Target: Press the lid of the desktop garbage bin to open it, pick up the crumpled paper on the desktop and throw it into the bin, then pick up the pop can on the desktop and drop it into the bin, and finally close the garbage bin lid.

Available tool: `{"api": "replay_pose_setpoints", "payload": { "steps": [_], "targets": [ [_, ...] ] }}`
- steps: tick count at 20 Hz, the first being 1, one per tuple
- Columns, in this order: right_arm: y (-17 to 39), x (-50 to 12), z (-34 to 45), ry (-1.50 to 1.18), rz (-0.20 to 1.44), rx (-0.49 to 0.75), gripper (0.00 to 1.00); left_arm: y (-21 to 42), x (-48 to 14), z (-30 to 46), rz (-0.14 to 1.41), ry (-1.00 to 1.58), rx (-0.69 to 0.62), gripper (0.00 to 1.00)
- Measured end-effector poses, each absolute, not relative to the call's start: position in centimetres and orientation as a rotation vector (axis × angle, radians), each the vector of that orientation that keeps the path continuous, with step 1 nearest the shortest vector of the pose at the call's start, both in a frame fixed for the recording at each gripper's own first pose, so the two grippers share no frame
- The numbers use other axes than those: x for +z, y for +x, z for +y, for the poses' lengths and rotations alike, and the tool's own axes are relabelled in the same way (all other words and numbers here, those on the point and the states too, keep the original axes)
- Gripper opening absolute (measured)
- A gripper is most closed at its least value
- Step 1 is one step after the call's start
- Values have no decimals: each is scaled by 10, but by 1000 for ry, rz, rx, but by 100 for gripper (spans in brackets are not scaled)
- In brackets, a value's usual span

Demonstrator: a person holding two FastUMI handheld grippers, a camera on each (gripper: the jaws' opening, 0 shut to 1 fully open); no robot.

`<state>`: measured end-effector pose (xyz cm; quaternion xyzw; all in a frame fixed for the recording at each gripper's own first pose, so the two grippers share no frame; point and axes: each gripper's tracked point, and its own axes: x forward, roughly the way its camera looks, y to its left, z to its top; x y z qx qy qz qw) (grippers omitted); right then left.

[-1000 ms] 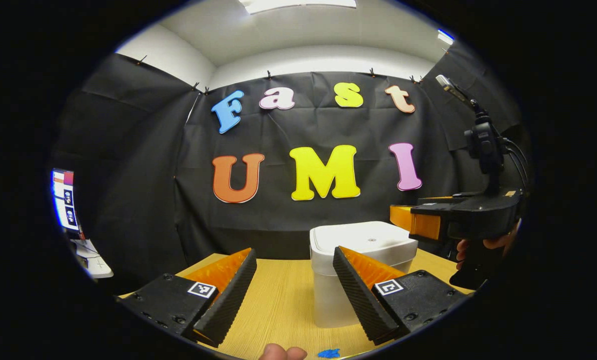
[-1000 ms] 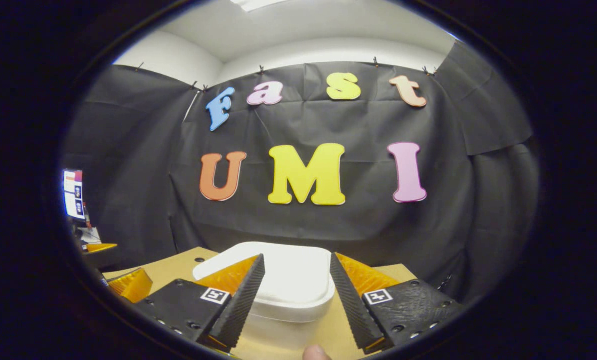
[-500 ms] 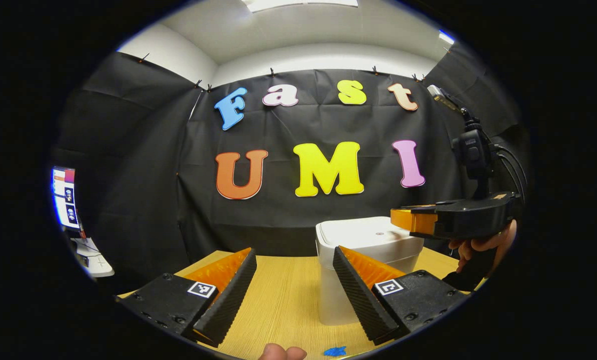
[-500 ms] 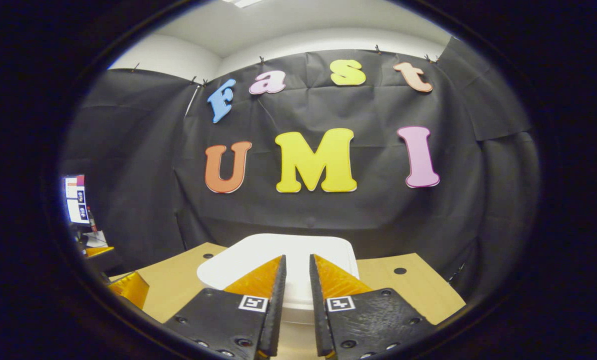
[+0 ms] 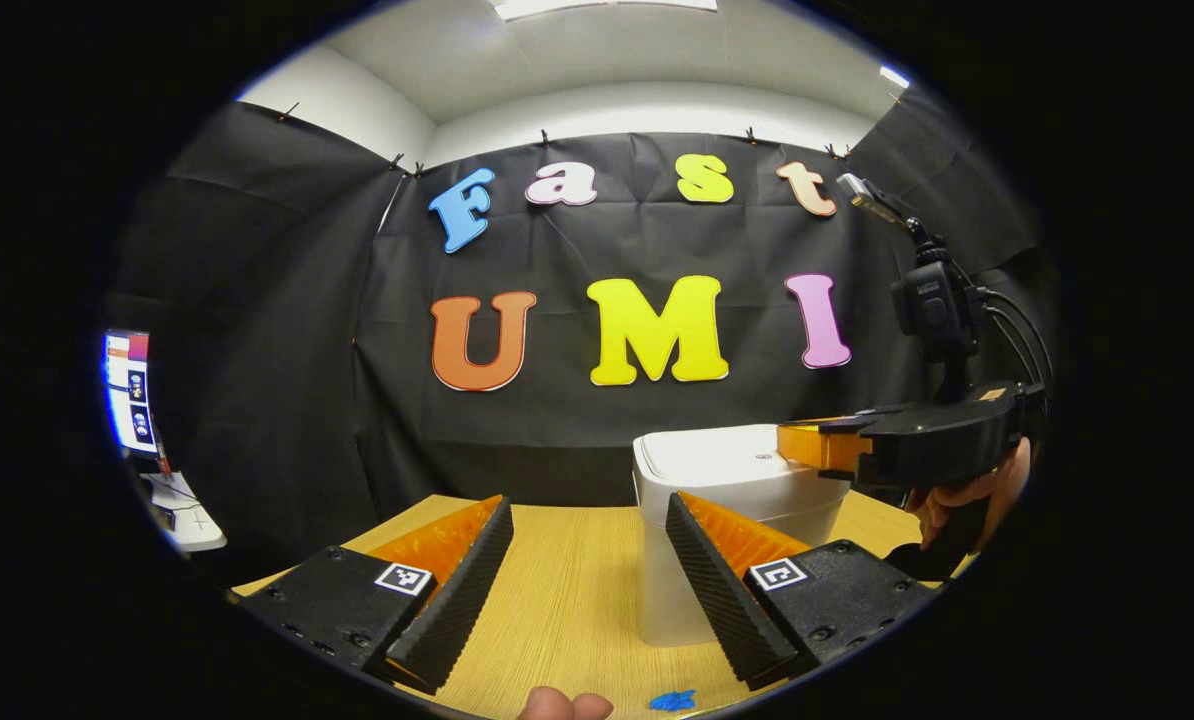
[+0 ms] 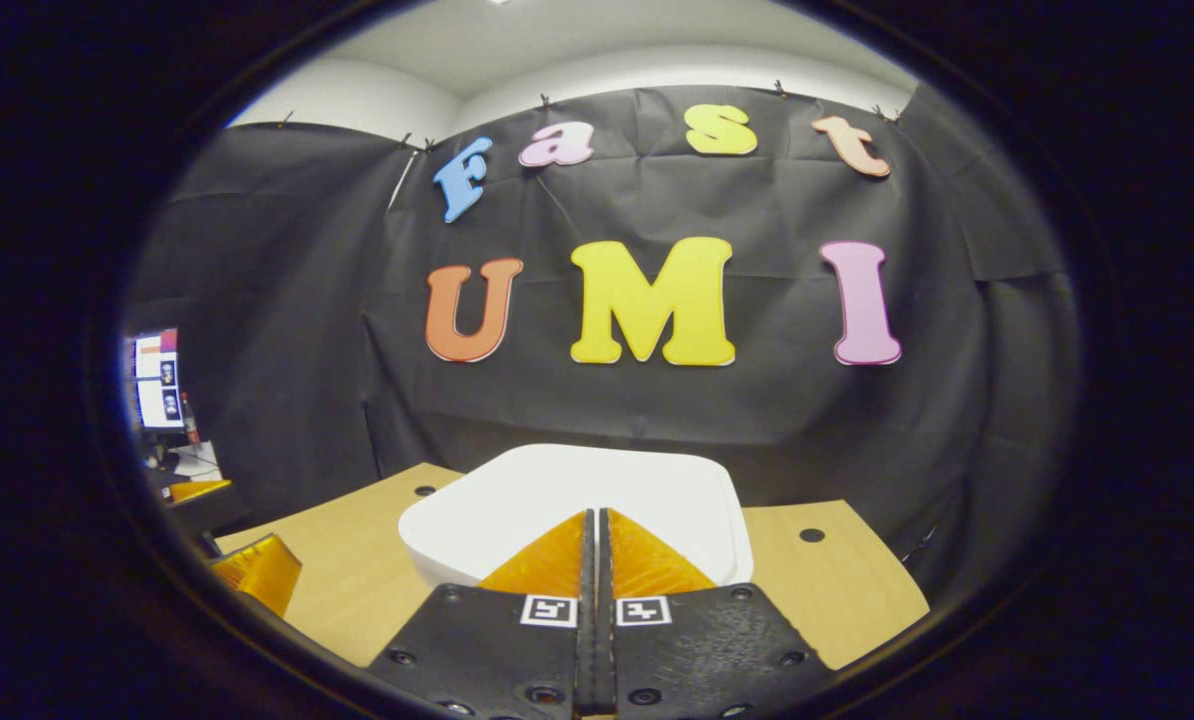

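In the left gripper view, the left gripper (image 5: 587, 560) is held wide open with nothing between its fingers above the light wooden desktop (image 5: 567, 610). To its right stands the white rectangular plastic garbage bin (image 5: 702, 540), lid down. Over the lid the right gripper (image 6: 595, 545) is seen, fingers pressed together, empty.

Plastic bin on a wood-grain desk

The bin (image 5: 727, 520) looks smooth white plastic, its lid (image 6: 577, 495) matt; the desk (image 5: 567, 600) shows pale wood grain; the wall is matt cloth.
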<state>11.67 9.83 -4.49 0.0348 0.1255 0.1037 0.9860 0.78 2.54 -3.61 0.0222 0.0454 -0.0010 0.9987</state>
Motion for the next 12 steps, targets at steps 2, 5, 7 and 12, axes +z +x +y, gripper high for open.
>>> {"api": "replay_pose_setpoints", "payload": {
  "steps": [2, 5, 7, 12],
  "targets": [
    [117, -47, 98, 67, 260, 205, 0, 8, -37, 26, 93, 40, -3, 99],
    [113, -57, 99, 28, 285, 209, 0, 9, -40, 26, 96, 37, -3, 99],
    [113, -58, 98, -14, 282, 205, 1, 9, -41, 24, 95, 31, -6, 99],
    [116, -46, 91, 35, 228, 173, 0, 6, -44, 20, 101, 32, -13, 99]
  ]
}}
